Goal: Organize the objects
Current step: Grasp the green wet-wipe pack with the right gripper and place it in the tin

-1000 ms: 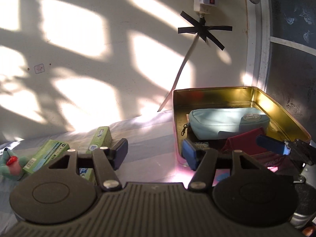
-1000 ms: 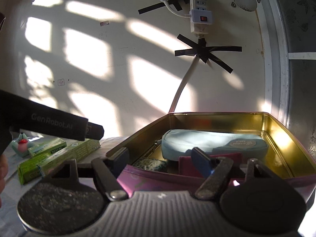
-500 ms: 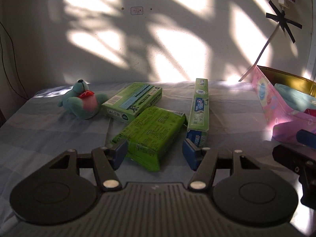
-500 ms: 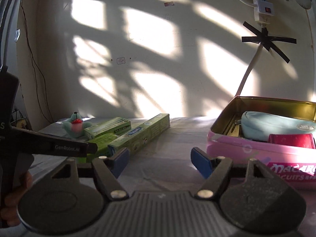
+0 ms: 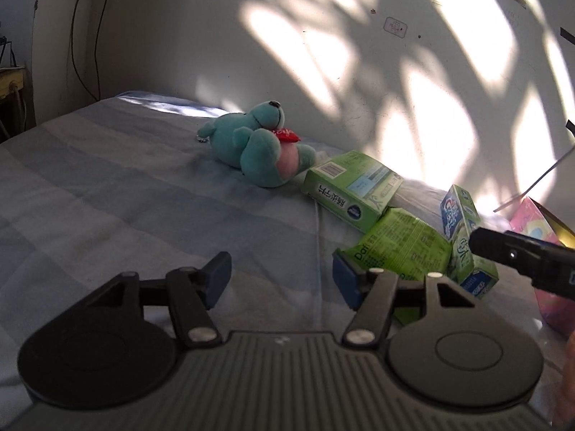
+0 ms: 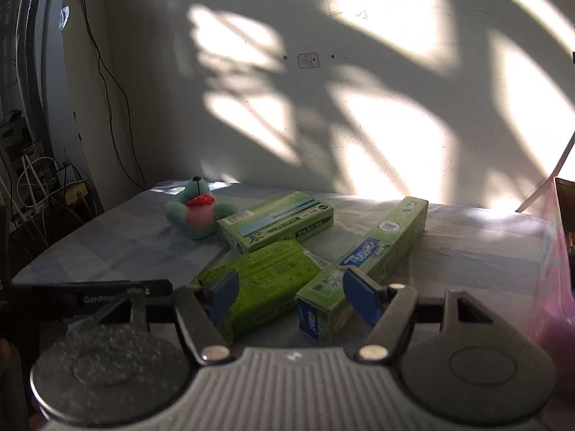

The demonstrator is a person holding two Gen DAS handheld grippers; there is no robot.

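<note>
A teal plush toy (image 5: pixel 257 152) (image 6: pixel 197 212) lies on the blue checked bedsheet (image 5: pixel 107 197). Beside it lie a green box (image 5: pixel 350 190) (image 6: pixel 276 221), a green soft pack (image 5: pixel 402 242) (image 6: pixel 258 291) and a long toothpaste box (image 5: pixel 467 237) (image 6: pixel 373 258). My left gripper (image 5: pixel 282 278) is open and empty, hovering over the sheet left of the soft pack. My right gripper (image 6: pixel 291 296) is open and empty, just above the near ends of the soft pack and the toothpaste box. The pink tin (image 5: pixel 535 226) (image 6: pixel 560 251) shows only at the right edge.
A sunlit wall (image 6: pixel 323 89) stands right behind the bed. Cables and a dark gap (image 6: pixel 46 186) lie off the bed's left side. The right gripper's body (image 5: pixel 524 258) reaches into the left wrist view from the right, and the left one's (image 6: pixel 82 296) into the right wrist view.
Both grippers have swung left, away from the pink tin and toward the green boxes and plush toy. Both stayed open and empty.
</note>
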